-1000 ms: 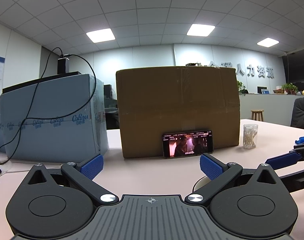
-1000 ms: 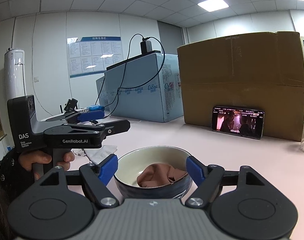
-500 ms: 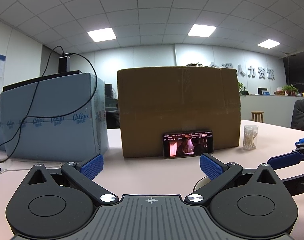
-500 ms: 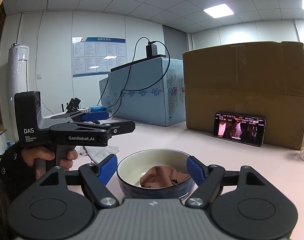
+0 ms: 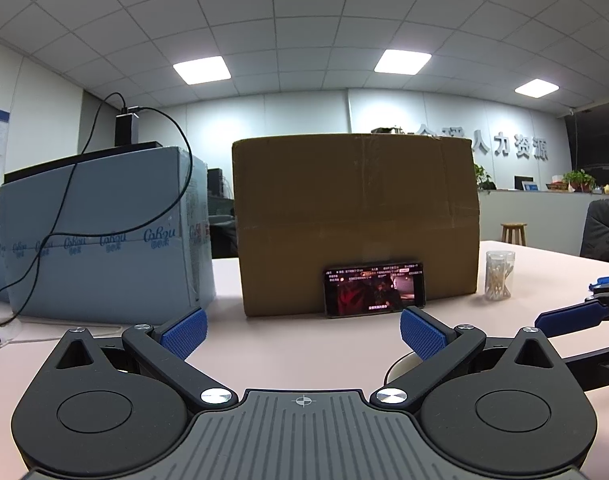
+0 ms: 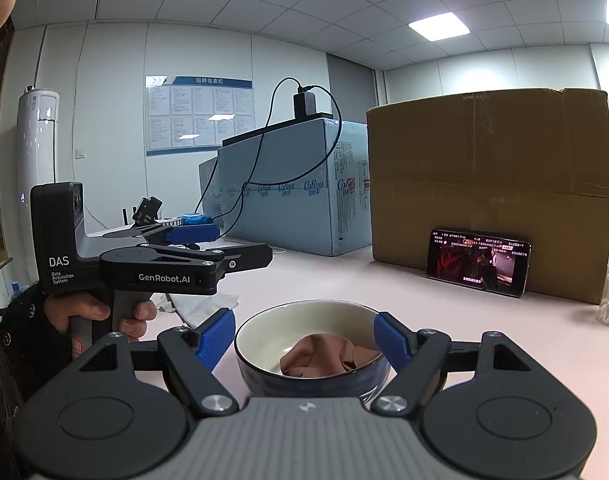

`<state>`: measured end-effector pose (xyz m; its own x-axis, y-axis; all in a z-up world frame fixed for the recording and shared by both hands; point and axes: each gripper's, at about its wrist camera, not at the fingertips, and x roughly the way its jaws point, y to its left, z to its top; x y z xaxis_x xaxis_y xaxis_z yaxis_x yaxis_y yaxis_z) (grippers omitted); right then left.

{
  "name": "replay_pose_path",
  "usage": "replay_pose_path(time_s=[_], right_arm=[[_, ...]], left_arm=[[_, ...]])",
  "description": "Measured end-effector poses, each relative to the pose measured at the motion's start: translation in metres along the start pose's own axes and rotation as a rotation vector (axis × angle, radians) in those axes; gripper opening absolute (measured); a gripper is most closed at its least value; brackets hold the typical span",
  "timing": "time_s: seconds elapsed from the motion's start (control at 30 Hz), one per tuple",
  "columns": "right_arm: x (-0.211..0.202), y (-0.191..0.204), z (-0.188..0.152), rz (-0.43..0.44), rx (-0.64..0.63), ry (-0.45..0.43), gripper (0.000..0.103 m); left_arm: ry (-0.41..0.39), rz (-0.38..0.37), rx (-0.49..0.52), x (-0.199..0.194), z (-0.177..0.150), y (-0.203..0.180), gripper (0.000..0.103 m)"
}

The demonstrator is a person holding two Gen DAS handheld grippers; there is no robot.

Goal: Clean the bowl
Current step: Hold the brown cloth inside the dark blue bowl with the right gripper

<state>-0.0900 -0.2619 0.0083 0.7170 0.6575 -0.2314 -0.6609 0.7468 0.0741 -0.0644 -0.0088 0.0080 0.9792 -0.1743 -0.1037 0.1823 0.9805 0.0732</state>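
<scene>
While the right gripper [image 6: 306,342] is standing apart around the bowl [image 6: 310,350], its stiff, slippery rim is needing a firm side grip.

My L gripper [image 5: 303,332] level, jaws wide, nothing between. R gripper [image 6: 304,340] tilted slightly down, jaws apart.
</scene>
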Motion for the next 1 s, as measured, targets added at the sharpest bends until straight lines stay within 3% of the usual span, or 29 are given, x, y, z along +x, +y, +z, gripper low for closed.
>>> replay_pose_path(time_s=[1.0], right_arm=[[0.0015,0.0042,-0.0001,0.010,-0.033,-0.010,0.079]], left_arm=[[-0.030,0.003,0.017,-0.0070,0.0006,-0.0033,0.103]])
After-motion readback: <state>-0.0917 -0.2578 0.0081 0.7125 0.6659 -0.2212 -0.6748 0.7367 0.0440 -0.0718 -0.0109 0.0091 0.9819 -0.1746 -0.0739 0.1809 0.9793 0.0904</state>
